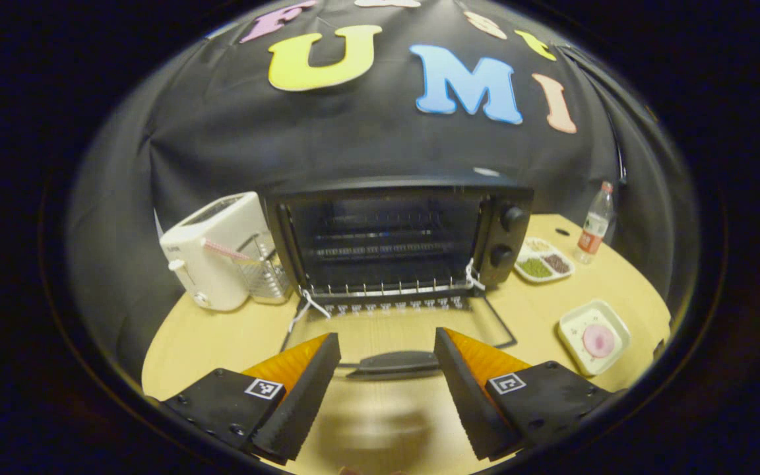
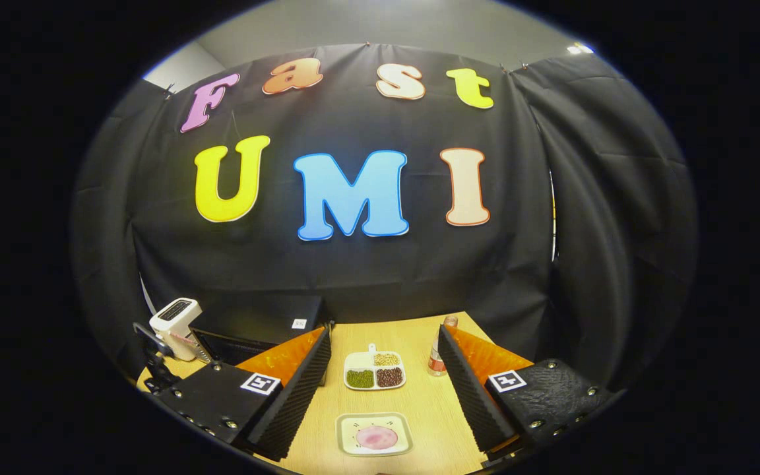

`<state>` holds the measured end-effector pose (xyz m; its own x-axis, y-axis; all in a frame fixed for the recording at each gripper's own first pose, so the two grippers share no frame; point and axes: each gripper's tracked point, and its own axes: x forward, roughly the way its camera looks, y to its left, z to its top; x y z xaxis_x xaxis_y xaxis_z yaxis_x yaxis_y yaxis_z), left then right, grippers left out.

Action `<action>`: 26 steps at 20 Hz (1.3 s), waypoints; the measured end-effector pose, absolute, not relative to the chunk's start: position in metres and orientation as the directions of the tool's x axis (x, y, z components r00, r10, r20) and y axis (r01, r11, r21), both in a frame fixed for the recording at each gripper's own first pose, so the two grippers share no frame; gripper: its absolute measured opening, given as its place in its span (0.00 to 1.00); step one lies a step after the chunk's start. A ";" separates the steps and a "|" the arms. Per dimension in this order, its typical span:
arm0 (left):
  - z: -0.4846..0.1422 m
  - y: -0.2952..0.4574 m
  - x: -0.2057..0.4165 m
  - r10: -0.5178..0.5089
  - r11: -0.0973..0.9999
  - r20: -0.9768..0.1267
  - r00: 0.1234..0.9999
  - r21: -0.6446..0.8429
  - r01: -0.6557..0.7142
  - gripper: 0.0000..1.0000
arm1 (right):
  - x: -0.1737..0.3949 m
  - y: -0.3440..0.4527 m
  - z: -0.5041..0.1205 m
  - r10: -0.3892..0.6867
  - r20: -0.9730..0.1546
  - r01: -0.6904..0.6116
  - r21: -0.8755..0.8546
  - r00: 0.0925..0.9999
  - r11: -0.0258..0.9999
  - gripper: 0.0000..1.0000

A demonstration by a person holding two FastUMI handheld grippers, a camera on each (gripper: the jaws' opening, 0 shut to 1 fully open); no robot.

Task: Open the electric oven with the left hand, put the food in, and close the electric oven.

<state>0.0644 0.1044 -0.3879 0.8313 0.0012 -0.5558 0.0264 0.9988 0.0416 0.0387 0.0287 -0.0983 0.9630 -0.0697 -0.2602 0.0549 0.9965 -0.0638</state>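
Observation:
The black electric oven (image 1: 393,234) stands at the back of the table with its glass door (image 1: 396,330) folded down flat toward me, the wire rack showing inside. The door's dark handle (image 1: 393,363) lies just in front of my left gripper (image 1: 386,369), which is open with nothing pressed between its fingers. A pink round piece of food (image 1: 599,340) rests on a small white square plate (image 1: 578,326) to the right of the oven. In the right gripper view my right gripper (image 2: 383,396) is open above the table, with the pink food (image 2: 376,437) on its plate (image 2: 347,425) between and below the fingers.
A white toaster (image 1: 212,254) and a metal basket (image 1: 268,274) stand left of the oven. A divided white dish of beans (image 1: 543,260) (image 2: 373,371) and a plastic bottle (image 1: 594,224) (image 2: 438,353) sit at the back right. The wooden table's edge curves near the plate.

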 end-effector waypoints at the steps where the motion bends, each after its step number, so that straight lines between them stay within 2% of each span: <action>1: -0.364 0.105 0.067 0.002 0.999 -0.516 0.856 0.036 0.020 1.00 | 0.041 0.027 -0.107 -0.057 -0.289 0.043 -0.055 0.956 0.998 0.99; 2: -0.339 0.105 0.073 0.000 0.999 -0.474 0.881 0.031 0.017 1.00 | 0.043 0.026 -0.117 -0.039 -0.324 0.028 -0.039 0.945 0.999 0.95; 3: -0.314 0.105 0.078 0.000 1.000 -0.427 0.904 0.027 0.012 0.97 | 0.045 0.024 -0.127 -0.023 -0.360 0.016 -0.021 0.933 1.000 0.99; 4: -0.288 0.102 0.083 -0.003 1.000 -0.383 0.924 0.021 0.012 0.92 | 0.048 0.020 -0.141 -0.009 -0.403 0.006 -0.008 0.915 1.000 0.99; 5: -0.262 0.101 0.084 -0.004 1.000 -0.337 0.942 0.017 0.010 1.00 | 0.050 0.017 -0.156 0.008 -0.452 -0.005 0.007 0.892 1.000 0.99; 11: -0.138 0.087 0.075 -0.028 0.999 -0.116 0.993 -0.030 0.025 1.00 | 0.053 -0.004 -0.250 0.126 -0.699 -0.060 0.118 0.704 0.991 0.99; 12: -0.124 0.086 0.072 -0.030 0.999 -0.093 0.995 -0.028 0.028 0.91 | 0.049 -0.007 -0.270 0.151 -0.744 -0.066 0.142 0.651 0.988 0.99; 13: -0.115 0.085 0.068 -0.033 0.999 -0.074 0.997 -0.023 0.032 0.91 | 0.049 -0.011 -0.288 0.163 -0.777 -0.057 0.161 0.608 0.985 0.99; 16: -0.102 0.086 0.059 -0.034 0.999 -0.046 0.998 0.016 0.035 1.00 | 0.053 -0.025 -0.329 0.173 -0.842 -0.012 0.194 0.510 0.981 0.98; 18: -0.100 0.089 0.054 -0.029 0.999 -0.040 0.999 0.030 0.030 0.92 | 0.051 -0.034 -0.356 0.143 -0.884 0.015 0.168 0.446 0.986 0.98; 19: -0.101 0.091 0.051 -0.025 0.999 -0.044 0.999 0.036 0.026 0.92 | 0.049 -0.039 -0.369 0.131 -0.902 0.015 0.151 0.411 0.988 0.98; 20: -0.103 0.093 0.048 -0.020 0.999 -0.050 0.999 0.041 0.023 0.97 | 0.045 -0.043 -0.380 0.117 -0.922 0.019 0.133 0.370 0.991 0.98; 24: -0.124 0.105 0.043 0.002 0.999 -0.105 0.995 0.040 0.002 0.97 | 0.042 -0.055 -0.413 0.058 -0.969 0.051 0.072 0.241 0.996 0.98; 25: -0.128 0.107 0.042 0.007 0.999 -0.117 0.993 0.036 -0.003 0.91 | 0.042 -0.059 -0.420 0.033 -0.976 0.045 0.044 0.217 0.998 0.98; 26: -0.132 0.109 0.042 0.012 0.999 -0.129 0.992 0.032 -0.008 0.92 | 0.043 -0.065 -0.428 -0.002 -0.979 0.035 0.005 0.204 0.999 0.98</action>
<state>0.0420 0.1094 -0.1317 0.9916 0.0118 -0.1291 -0.0077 0.9995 0.0322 0.0432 -0.0646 -0.4278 0.2036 -0.0020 -0.9790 0.0351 0.9994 0.0053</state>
